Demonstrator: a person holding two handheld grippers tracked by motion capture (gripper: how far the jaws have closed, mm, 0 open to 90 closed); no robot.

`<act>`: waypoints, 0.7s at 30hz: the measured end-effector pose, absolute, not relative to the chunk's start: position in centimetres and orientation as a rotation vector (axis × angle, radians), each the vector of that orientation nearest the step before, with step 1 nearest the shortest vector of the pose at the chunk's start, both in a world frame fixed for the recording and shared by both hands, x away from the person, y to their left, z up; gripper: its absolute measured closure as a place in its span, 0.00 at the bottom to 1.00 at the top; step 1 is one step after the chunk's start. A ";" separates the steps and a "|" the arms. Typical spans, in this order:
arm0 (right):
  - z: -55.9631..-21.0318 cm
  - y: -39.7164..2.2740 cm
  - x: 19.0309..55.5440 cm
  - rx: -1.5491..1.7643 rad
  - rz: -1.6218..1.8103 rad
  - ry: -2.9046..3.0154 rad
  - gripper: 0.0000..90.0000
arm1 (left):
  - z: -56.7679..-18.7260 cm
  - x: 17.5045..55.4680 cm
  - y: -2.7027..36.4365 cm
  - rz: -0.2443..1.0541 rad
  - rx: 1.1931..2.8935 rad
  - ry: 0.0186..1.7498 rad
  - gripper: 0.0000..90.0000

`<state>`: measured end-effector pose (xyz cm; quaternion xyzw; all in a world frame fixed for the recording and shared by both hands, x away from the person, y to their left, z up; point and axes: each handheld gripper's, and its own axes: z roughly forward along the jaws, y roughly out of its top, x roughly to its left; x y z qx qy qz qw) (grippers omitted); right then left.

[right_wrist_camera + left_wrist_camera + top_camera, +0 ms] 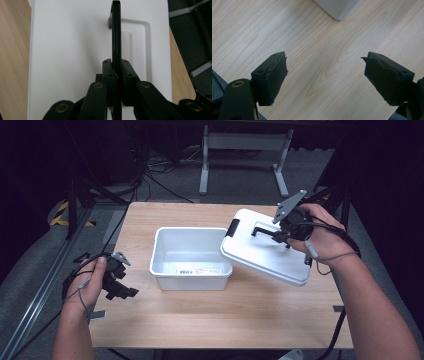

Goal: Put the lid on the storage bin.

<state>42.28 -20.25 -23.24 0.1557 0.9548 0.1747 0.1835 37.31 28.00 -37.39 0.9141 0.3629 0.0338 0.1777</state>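
White lid tilts right of centre, long axis toward lower right — right gripper pinching its black handle; left gripper spread wide.

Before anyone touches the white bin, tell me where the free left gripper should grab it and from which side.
Take the white bin by its left short wall, just under the rolled rim, coming in from the left where the left gripper waits open. One jaw can probably drop inside the open top and one outside. The right end is a poorer choice: the lid, held by the right gripper, overhangs it.
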 end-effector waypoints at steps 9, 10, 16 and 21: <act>-22.7 -16.6 43.1 0.362 0.504 2.716 0.94 | -37.4 37.5 28.0 0.099 2.596 1.019 0.21; -22.6 -15.8 43.3 0.340 0.502 2.720 0.94 | -37.5 37.5 28.0 0.091 2.586 1.024 0.21; -22.4 -13.9 43.8 0.293 0.530 2.734 0.94 | -37.4 37.5 28.0 0.088 2.583 1.024 0.21; -22.3 -11.7 44.3 0.241 0.519 2.745 0.94 | -37.4 37.5 28.1 0.096 2.584 1.023 0.21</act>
